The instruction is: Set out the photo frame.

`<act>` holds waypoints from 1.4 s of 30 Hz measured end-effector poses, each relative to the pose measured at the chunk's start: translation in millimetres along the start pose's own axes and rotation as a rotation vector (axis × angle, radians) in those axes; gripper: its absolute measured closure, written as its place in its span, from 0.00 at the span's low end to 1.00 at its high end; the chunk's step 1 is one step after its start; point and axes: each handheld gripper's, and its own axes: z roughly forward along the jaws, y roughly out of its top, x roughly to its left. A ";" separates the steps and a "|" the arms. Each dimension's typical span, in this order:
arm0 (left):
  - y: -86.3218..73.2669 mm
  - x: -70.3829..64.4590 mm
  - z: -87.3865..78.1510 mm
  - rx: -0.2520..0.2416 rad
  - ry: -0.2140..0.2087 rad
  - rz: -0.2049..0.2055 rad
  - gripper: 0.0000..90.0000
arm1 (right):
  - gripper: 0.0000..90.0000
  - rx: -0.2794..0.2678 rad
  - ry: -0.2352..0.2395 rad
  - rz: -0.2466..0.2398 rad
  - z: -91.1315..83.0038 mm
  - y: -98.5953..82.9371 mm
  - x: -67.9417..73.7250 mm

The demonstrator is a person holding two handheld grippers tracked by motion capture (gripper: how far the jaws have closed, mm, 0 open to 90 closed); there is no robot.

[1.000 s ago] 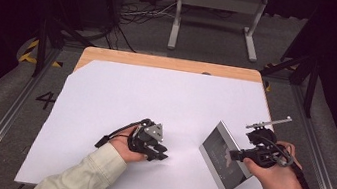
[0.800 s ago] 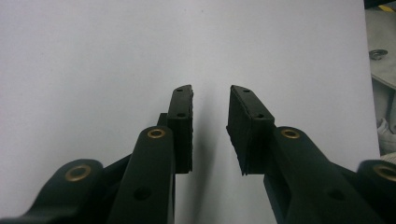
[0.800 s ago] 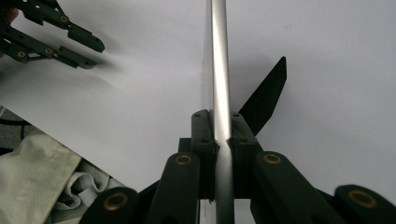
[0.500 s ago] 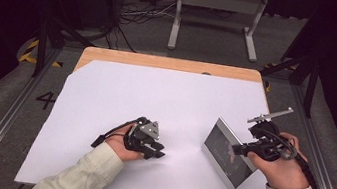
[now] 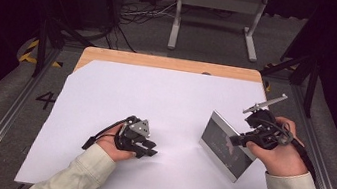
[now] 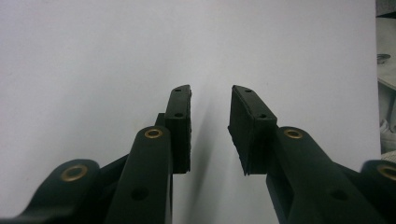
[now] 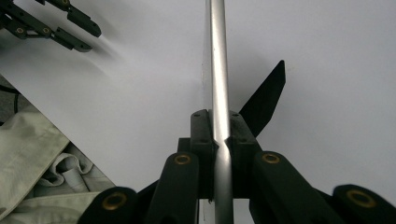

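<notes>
The right gripper (image 5: 246, 136) pinches the picture frame (image 5: 226, 144) by its silver rim, and in the right gripper view the jaws stand pressed on either side of that thin metal edge (image 7: 219, 93), which runs straight up and away from the camera along the gripper's own line. From the high view the frame sits tilted near the right edge of the white sheet (image 5: 155, 102) that covers the table, toward the near-right corner, its lower edge seemingly on or just above the sheet and its dark glass face turned toward the middle of the surface. Its long axis runs on a slant, from the sheet's interior down toward the near-right corner. A black prop leg (image 7: 264, 100) juts from the back of the frame on the side facing the right edge, so the frame will likely need to lean back onto that leg if it is to stand. The left gripper (image 5: 148, 147) rests on the sheet toward the near edge, left of centre and well apart from the frame; its jaws are spread with bare sheet between them in the left gripper view (image 6: 210, 130). The right hand is therefore the one placed to set the frame; the left would have to travel rightward across the sheet to help.
</notes>
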 end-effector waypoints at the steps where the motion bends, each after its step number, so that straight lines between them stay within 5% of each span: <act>1: -0.9 0.5 -0.9 -0.002 0.002 0.000 0.77 | 0.93 0.000 0.003 -0.009 0.1 2.2 -0.1; 20: -17.7 5.1 -15.3 -0.009 0.049 -0.059 0.75 | 0.93 0.006 0.039 -0.195 8.4 40.2 3.4; 37: -21.2 8.4 -18.6 -0.004 0.055 -0.082 0.74 | 0.93 0.009 0.074 -0.263 19.3 57.4 -0.6; 42: -22.2 8.9 -19.2 -0.005 0.057 -0.081 0.74 | 0.93 -0.009 0.104 -0.325 24.0 62.4 -0.4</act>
